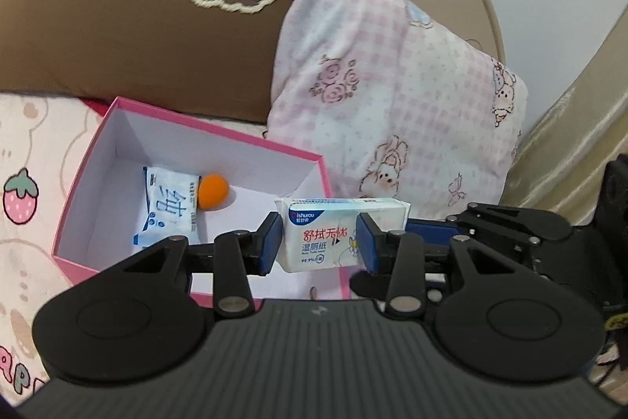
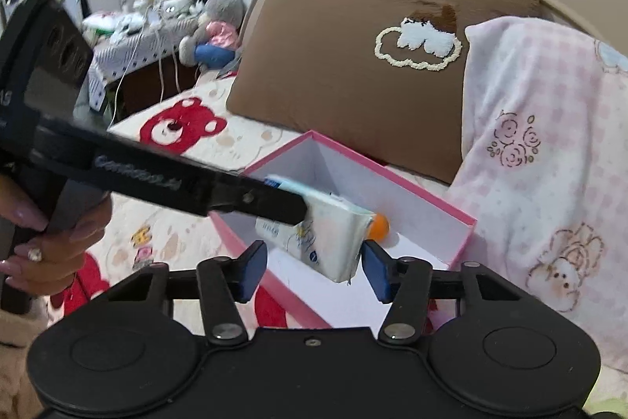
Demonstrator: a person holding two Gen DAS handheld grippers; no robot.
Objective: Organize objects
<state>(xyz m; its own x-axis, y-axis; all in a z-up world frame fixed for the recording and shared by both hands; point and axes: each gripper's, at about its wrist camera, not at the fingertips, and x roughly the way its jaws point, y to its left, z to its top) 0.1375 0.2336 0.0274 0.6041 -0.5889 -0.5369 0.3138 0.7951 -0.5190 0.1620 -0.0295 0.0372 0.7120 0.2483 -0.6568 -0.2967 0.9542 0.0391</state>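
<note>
1. Left wrist view: the left hand-held gripper is clamped on a white pack of wet wipes, its blue pads pressing the pack's two sides.
2. The pack hangs over the near right corner of an open pink box that sits on the bed.
3. Inside the box, at about 9 o'clock from the held pack, lie a blue-and-white tissue packet and an orange ball, touching each other.
4. A brown pillow stands at 12 o'clock beyond the box; a pink checked pillow leans at 2 o'clock, just beside the box's right wall.
5. Right wrist view: the right hand-held gripper has its jaws apart, with nothing pressed between the pads.
6. The left hand-held gripper reaches in from 9 o'clock, a person's hand on its grip, holding the pack of wet wipes above the pink box.
7. The pack's lower end lies just ahead of the right pads; I cannot tell whether it touches the right-side one.
8. The orange ball peeks out behind the pack at 1 o'clock.
</note>
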